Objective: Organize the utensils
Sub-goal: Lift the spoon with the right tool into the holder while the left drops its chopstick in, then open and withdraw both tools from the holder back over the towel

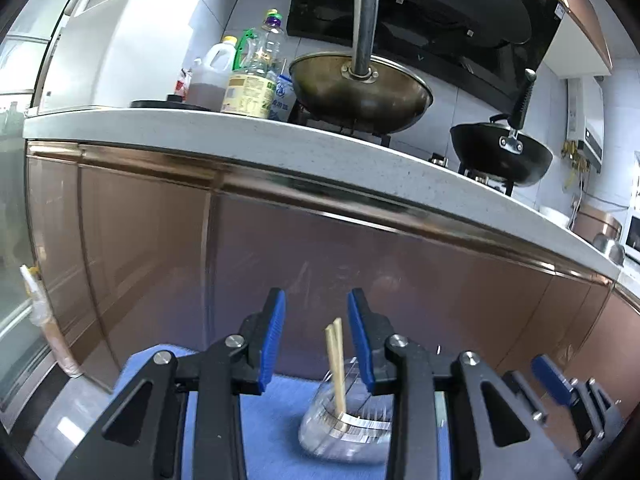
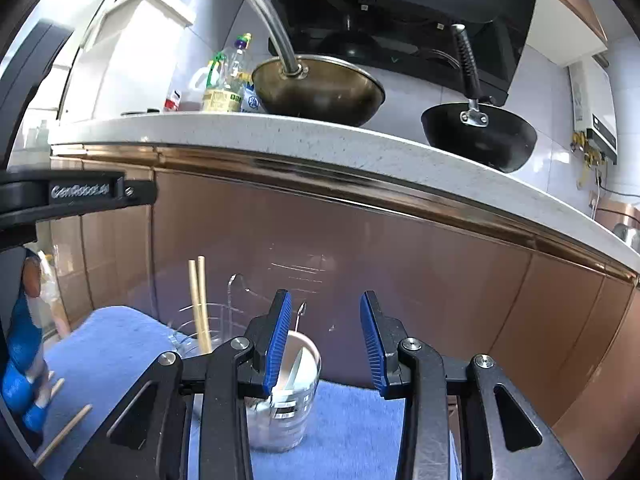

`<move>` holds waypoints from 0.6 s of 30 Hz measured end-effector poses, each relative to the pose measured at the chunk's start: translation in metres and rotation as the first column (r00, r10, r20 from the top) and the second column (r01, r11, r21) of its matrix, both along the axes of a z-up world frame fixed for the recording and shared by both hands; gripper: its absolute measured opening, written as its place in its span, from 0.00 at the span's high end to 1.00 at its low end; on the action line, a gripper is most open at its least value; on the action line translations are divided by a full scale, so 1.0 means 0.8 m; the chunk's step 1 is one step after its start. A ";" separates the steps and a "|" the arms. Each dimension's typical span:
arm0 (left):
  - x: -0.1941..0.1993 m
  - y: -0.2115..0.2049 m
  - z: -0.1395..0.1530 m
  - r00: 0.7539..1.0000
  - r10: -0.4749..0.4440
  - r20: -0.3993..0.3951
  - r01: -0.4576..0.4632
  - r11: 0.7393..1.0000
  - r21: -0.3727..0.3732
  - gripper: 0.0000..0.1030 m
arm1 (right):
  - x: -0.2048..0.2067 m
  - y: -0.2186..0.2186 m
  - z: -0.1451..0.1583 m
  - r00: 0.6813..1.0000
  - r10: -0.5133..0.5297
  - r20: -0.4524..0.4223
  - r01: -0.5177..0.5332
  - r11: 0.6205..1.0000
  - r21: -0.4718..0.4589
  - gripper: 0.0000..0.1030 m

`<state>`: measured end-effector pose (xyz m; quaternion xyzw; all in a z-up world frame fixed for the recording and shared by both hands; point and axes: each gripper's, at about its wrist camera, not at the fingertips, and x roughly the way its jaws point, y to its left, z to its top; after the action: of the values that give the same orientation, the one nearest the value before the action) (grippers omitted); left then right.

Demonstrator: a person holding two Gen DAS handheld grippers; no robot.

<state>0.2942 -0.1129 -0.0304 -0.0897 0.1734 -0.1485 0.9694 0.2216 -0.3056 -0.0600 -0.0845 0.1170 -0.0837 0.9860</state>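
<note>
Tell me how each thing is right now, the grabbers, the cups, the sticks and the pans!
Left gripper: open, holding nothing.
Right gripper: open, holding nothing.
Chopsticks: standing tilted in the clear glass.
White cup: upright, a utensil inside.
Loose chopstick: lying on the blue mat.
Brown wok: on the stove.
Black pan: on the stove.

chopsticks (image 1: 336,364) in glass (image 1: 344,432) | glass on mat (image 1: 272,420) | woks (image 1: 360,92) on counter (image 1: 224,136) behind
</note>
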 end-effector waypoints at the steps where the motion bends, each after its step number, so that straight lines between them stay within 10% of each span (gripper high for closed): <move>1: -0.006 0.007 0.000 1.000 -0.002 -0.012 0.002 1.000 0.005 0.70 | -0.005 -0.001 0.003 1.000 0.003 -0.004 -0.003 1.000 0.008 0.66; 18: -0.147 0.117 -0.016 0.993 0.086 -0.078 -0.074 0.985 0.154 0.57 | -0.139 0.009 0.001 0.995 0.001 -0.099 0.016 0.986 0.168 0.60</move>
<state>0.1766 -0.0195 -0.0428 -0.0294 0.2210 -0.0921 0.9705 0.1100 -0.2986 -0.0594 -0.0043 0.1723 -0.0731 0.9823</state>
